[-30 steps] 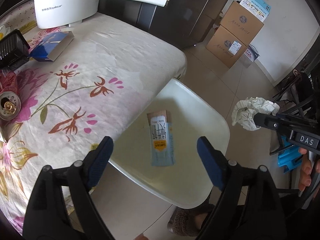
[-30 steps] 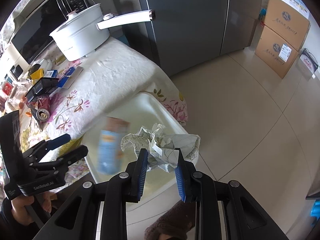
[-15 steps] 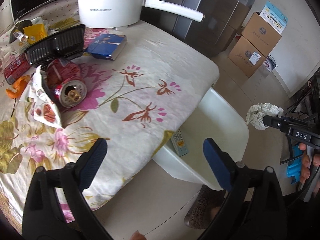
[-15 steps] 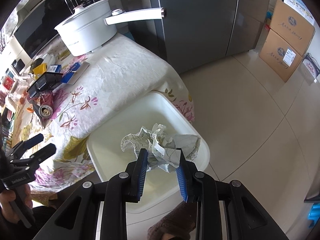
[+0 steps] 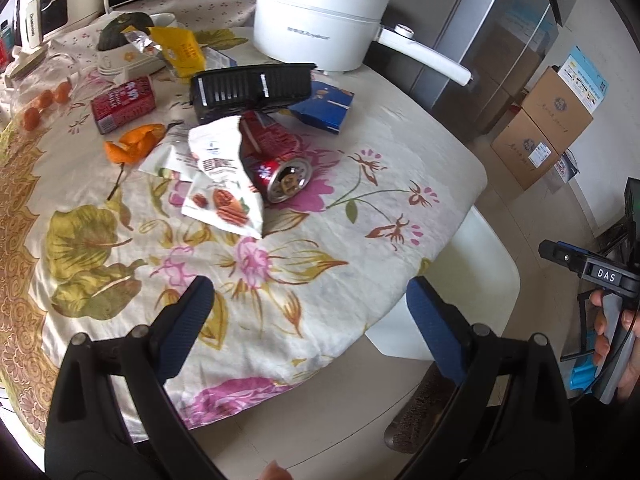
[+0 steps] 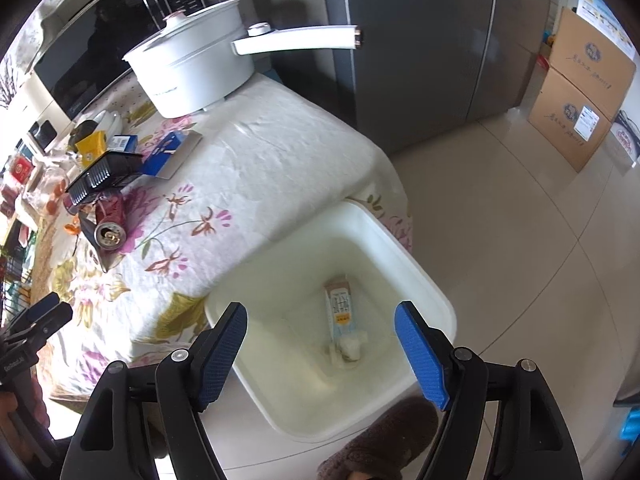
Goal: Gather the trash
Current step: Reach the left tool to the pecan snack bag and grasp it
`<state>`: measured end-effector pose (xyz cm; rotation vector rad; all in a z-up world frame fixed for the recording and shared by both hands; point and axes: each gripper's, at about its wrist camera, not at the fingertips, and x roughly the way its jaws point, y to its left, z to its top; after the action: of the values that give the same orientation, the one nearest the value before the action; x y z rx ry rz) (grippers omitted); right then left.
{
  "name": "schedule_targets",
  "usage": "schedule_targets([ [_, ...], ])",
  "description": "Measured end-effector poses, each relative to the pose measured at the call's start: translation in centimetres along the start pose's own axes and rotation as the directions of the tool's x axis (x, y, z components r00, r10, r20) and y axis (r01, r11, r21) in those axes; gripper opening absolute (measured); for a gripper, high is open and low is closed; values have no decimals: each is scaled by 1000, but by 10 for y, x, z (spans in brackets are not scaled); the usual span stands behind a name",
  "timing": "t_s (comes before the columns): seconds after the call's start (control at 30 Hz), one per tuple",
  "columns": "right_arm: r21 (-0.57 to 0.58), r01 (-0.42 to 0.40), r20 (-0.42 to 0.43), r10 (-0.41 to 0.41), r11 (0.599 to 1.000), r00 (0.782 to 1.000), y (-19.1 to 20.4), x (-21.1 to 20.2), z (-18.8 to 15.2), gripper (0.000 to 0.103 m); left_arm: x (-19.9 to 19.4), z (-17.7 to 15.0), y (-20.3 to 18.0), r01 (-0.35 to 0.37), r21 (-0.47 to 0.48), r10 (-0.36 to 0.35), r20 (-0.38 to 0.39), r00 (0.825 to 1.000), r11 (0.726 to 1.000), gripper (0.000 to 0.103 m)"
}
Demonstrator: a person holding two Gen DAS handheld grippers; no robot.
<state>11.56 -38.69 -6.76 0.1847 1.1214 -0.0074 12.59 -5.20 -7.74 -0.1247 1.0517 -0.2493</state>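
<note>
1. Left wrist view: the left gripper (image 5: pixel 306 308) is wide open and holds nothing; it hangs over the near edge of the table (image 5: pixel 400 148).
2. The trash lies farther back on the cloth; a red can (image 5: pixel 276 160) lies on its side; a nut bag (image 5: pixel 222 178) leans on the can and touches it; a bit of orange peel (image 5: pixel 136 146) sits just beside the bag.
3. The white bin (image 5: pixel 486 264) stands on the floor by the table edge, partly hidden under it; the right gripper (image 5: pixel 584 264) shows at the far right, but from here I cannot tell how its jaws stand.
4. Right wrist view: the right gripper (image 6: pixel 320 340) is wide open and empty, right above the bin (image 6: pixel 436 304).
5. Inside the bin lie a small packet (image 6: pixel 340 308) and a white paper ball (image 6: pixel 352 346); they touch.
6. What could go wrong, I think: the can is round and may roll away if a finger bumps it; the bag rests on the can, so a grab may catch both, and one may slip out; the bag is thin and flat, so the fingers may slide over it; a drop made too early may miss the bin, since the table hides part of it.
</note>
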Motion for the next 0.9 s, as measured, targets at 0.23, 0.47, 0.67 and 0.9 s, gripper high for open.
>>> schedule_targets([
  [0.23, -25, -35, 3, 35, 999, 999, 31, 0, 12, 80, -7, 6, 30, -11, -81, 12, 7, 1000, 997, 97],
  [0.47, -37, -77, 6, 78, 996, 997, 59, 0, 22, 82, -1, 24, 65, -30, -199, 43, 64, 997, 980, 97],
  [0.67, -58, -75, 1, 75, 995, 997, 71, 4, 27, 82, 31, 46, 75, 1, -255, 18, 72, 997, 967, 94],
  [0.9, -72, -47, -11, 47, 996, 999, 69, 12, 31, 82, 69, 64, 79, -2, -277, 23, 74, 997, 961, 81],
])
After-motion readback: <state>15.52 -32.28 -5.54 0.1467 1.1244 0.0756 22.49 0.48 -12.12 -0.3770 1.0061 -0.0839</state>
